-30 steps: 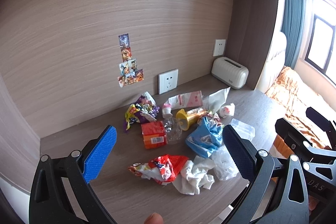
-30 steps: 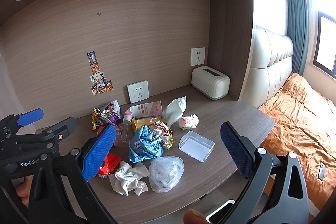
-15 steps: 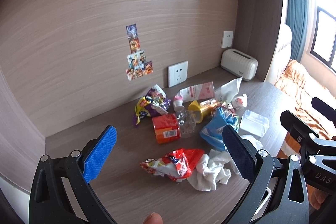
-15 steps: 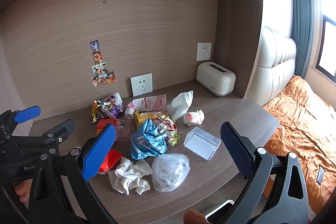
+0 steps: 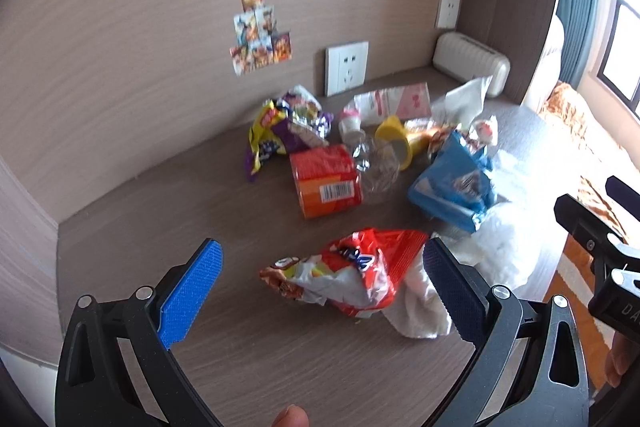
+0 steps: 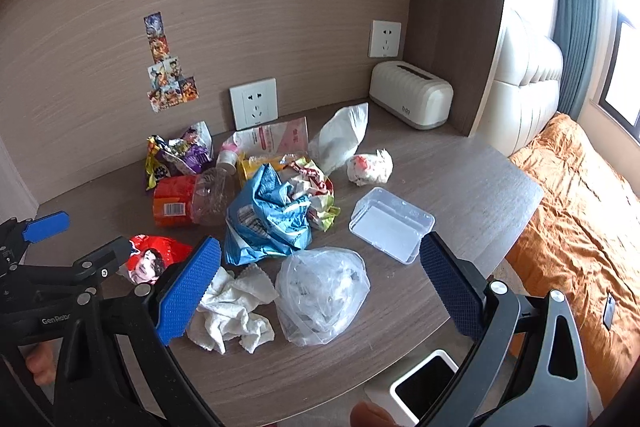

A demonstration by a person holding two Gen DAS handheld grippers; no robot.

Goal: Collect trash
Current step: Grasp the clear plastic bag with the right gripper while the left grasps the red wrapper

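Your left tongs (image 5: 320, 291) are spread apart, empty, above the brown wood-grain surface (image 5: 140, 211). The crumpled red-and-white snack bag (image 5: 352, 279) lies between their tips, long axis crosswise. Your right tongs (image 6: 320, 275), also apart, frame the clear plastic bag (image 6: 322, 293); left looks nearer.

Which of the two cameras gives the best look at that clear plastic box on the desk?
The right wrist view. There the clear plastic box lies fully visible and sharp, open side up, near the desk edge. In the left wrist view it cannot be made out; that side is glare-washed and blurred behind the blue wrapper.
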